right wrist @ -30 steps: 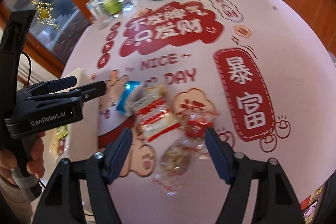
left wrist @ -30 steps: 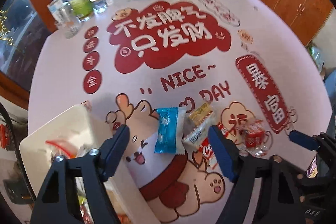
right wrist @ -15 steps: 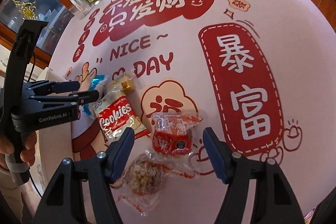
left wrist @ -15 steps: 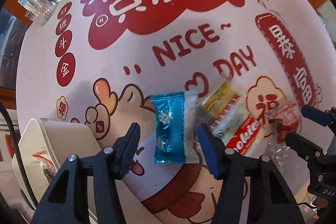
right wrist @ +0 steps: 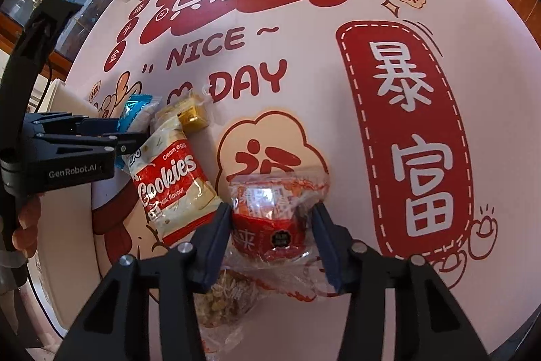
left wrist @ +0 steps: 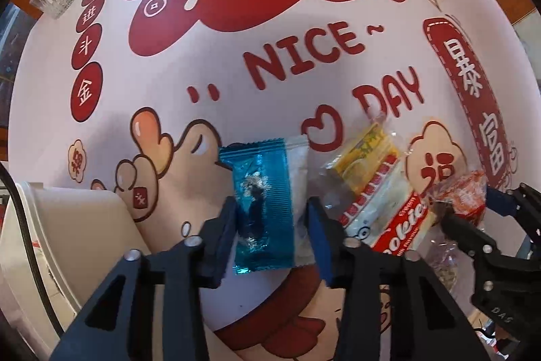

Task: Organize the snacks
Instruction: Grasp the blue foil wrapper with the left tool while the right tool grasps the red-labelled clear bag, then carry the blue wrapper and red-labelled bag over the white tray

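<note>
Low in the left wrist view, the left gripper (left wrist: 272, 225) has just been closing and its pads now touch both edges of the blue snack packet (left wrist: 267, 205). Likewise the right gripper (right wrist: 272, 235) has narrowed onto the red snack packet (right wrist: 270, 219) at lower centre. Behind lie the cookies pack (right wrist: 172, 181) and yellow snack (right wrist: 192, 119) on the printed tablecloth (right wrist: 304, 63).

Blue snack pkt (left wrist: 263, 208) was glossy crinkled foil w/ a matt white side panel. Red snack (right wrist: 274, 219) sat in clear shiny plastic wrap — creased. Cookies bag (right wrist: 172, 181) at its 10 o'clock looked smooth, semi-gloss plastic. Table cover (right wrist: 304, 49) was smooth printed vinyl-like sheet. Gripper fingers (left wrist: 223, 235) — matt black plastic, blue pads, metal pins.
</note>
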Motion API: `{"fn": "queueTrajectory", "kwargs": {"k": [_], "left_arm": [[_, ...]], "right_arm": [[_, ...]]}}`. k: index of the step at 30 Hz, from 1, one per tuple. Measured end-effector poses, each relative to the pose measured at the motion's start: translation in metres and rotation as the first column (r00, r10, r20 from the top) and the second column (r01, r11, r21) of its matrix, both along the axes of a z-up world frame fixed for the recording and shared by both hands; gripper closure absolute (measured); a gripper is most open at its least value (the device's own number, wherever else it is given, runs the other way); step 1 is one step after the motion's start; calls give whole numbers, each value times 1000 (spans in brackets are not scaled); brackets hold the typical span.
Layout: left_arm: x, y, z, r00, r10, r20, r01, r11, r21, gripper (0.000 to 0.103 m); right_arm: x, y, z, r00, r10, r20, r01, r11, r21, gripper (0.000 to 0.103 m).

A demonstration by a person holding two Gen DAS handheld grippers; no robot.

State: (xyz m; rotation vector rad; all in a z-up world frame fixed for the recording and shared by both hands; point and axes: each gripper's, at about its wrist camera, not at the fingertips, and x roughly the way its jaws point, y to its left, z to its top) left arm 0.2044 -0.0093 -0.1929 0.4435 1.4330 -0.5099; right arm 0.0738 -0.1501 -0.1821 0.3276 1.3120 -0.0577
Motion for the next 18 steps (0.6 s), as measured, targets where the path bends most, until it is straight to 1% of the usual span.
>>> {"fn": "queueTrajectory", "kwargs": {"k": [1,4,5,8,11,14,18], "left_arm": [[-1,-1,0,1000,-4,8,4,1000,-5,74],[-3,-4,2,999,-13,38,13,1000,5,77],[-4,-4,3,999,-13,52,12,1000,12,80],[-16,-6,10,997,-1,77,0,1000,16,81],[-21,-4,22,994,15,105,-15,1000,0,82],[-29,-1,41,989,21,144,-17,999,-29,82],[-45,10,74,982,35,184,-18,996,-92,82]], "right_arm": [[0,1,0,1000,2,-1,-2,1000,-5,54],[1,4,0,1000,8,10,-7,1000,-18,56],[1,5,1,1000,7,16,-7,1000,-20,57],[-3,5,3,1000,-7,26,7,1000,-25,58],[-10,4,13,998,-23,54,25,999,-37,58],[-17,0,25,995,-49,87,53,998,-47,58],[-27,-2,47,988,-76,138,86,994,-69,58]]}}
